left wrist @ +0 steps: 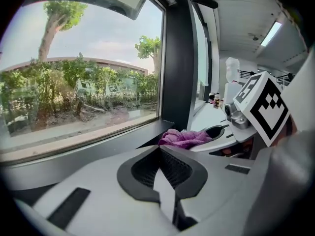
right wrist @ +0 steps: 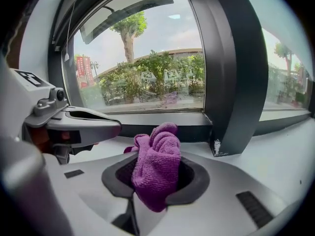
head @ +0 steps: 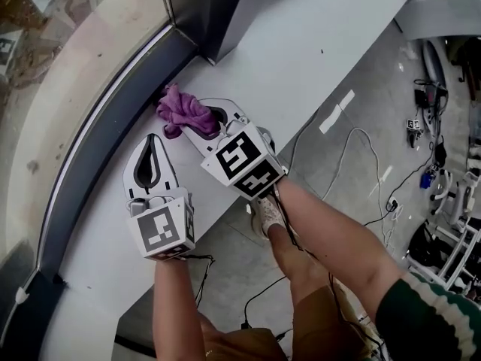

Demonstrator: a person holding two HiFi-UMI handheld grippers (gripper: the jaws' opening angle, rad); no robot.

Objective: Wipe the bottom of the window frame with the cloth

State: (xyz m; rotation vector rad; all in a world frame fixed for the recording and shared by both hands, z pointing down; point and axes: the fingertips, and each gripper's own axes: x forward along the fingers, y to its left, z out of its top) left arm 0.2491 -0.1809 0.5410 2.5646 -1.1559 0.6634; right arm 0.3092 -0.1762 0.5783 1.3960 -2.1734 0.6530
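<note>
The purple cloth [head: 183,110] sat bunched in the upper middle of the head view, at the seam where the white sill [head: 301,59] met the dark bottom rail of the window frame [head: 113,126]. The right tongs [head: 214,122] were clamped on it. In the right gripper view the cloth [right wrist: 156,168] filled the gap between the jaws and stood up in a wad above them, with the rail [right wrist: 162,131] just beyond.

To wipe well, I judged the wad should be tipped down and forward so that cloth, not the jaw tips, met the rail. It should then be drawn along the rail in one steady pass with light pressure and a firm grip, starting tight against the dark upright post [right wrist: 236,82].

The left tongs [head: 152,145] lay on the sill at centre left of the head view, beside the right tongs and apart from the cloth. In the left gripper view their jaws [left wrist: 160,168] were closed tip to tip on nothing.

No view showed whether the cloth already touched the rail or only the sill. The cloth's underside was hidden. The rail ran out of frame at lower left of the head view. A pale mark at the foot of the post [right wrist: 216,146] might have been chipped paint or dirt.
</note>
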